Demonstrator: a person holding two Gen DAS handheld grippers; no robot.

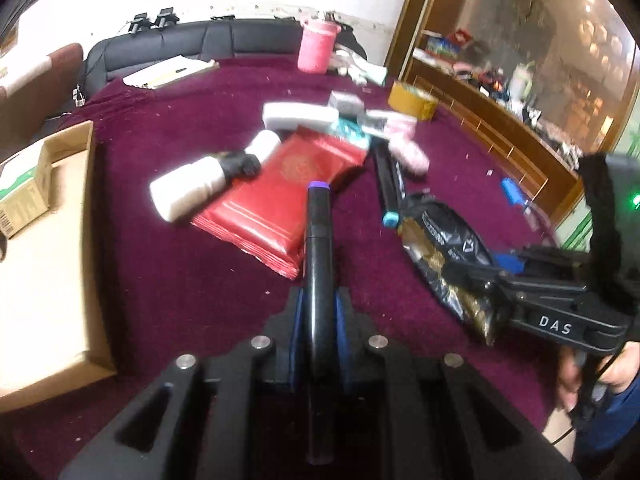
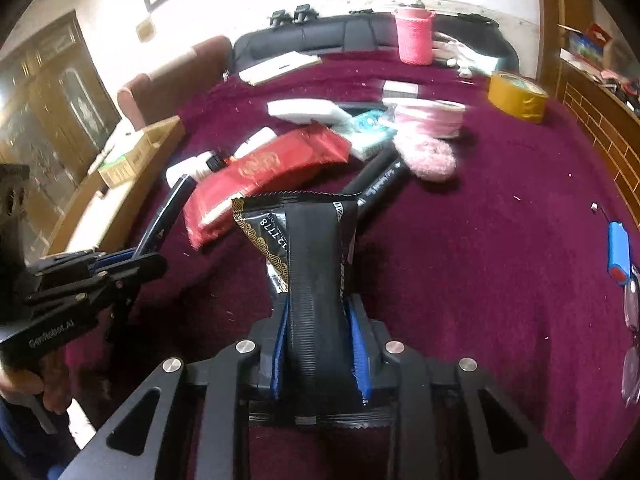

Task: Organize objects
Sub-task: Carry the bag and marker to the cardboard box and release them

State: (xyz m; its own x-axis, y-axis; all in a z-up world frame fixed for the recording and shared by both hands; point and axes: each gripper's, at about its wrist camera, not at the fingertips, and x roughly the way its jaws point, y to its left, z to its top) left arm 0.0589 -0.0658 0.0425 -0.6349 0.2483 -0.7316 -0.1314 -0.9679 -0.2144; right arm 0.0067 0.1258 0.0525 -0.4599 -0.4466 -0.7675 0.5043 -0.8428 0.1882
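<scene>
**Both grippers loaded above a cluttered maroon table**

The maroon tablecloth (image 2: 480,240) lies bare to the right of the pile, out to a small blue device (image 2: 619,249) near the right edge. On the left, an open cardboard box (image 1: 60,248) sits at the table's edge with a smaller carton (image 1: 24,192) inside. A roll of yellow tape (image 2: 517,96) and a pink cup (image 1: 316,46) stand toward the far side.

The left gripper (image 1: 318,300) is clamped on a black marker (image 1: 318,240) with a purple end, which points forward over the red foil packet (image 1: 280,196). The right gripper (image 2: 320,312) is closed on a black snack packet (image 2: 308,240) with gold pattern and a serrated top edge, held upright above the cloth.

In the pile, the red packet lies flat, a white bottle (image 1: 192,188) with a black cap just beside it. Behind are a white box (image 2: 304,111), a second black marker (image 2: 380,182) and a pink fluffy item (image 2: 426,158).
</scene>
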